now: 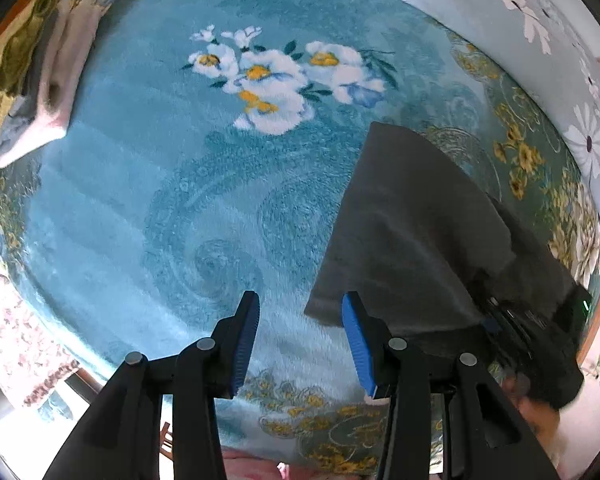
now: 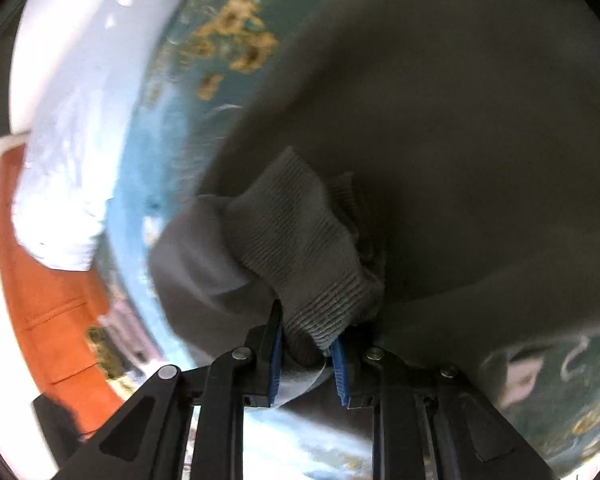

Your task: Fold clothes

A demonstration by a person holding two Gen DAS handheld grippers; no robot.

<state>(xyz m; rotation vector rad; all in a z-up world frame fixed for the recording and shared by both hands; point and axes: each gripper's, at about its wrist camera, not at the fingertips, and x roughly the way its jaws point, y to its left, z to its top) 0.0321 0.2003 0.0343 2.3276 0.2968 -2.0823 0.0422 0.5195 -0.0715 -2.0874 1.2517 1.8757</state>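
Observation:
A dark grey garment [image 1: 412, 232] lies folded on the blue floral blanket [image 1: 180, 184], at the right of the left wrist view. My left gripper [image 1: 300, 320] is open and empty, hovering just left of the garment's near corner. My right gripper [image 2: 306, 348] is shut on the garment's ribbed cuff [image 2: 304, 248], with the rest of the grey garment [image 2: 460, 140] spread beyond it. The right gripper's body shows dimly at the right edge of the left wrist view [image 1: 540, 320].
A stack of folded clothes [image 1: 56, 80], pink on top, sits at the far left of the blanket. A pale flowered sheet [image 1: 540, 40] borders the blanket at the far right. An orange wooden cabinet [image 2: 52, 300] stands beyond the bed edge.

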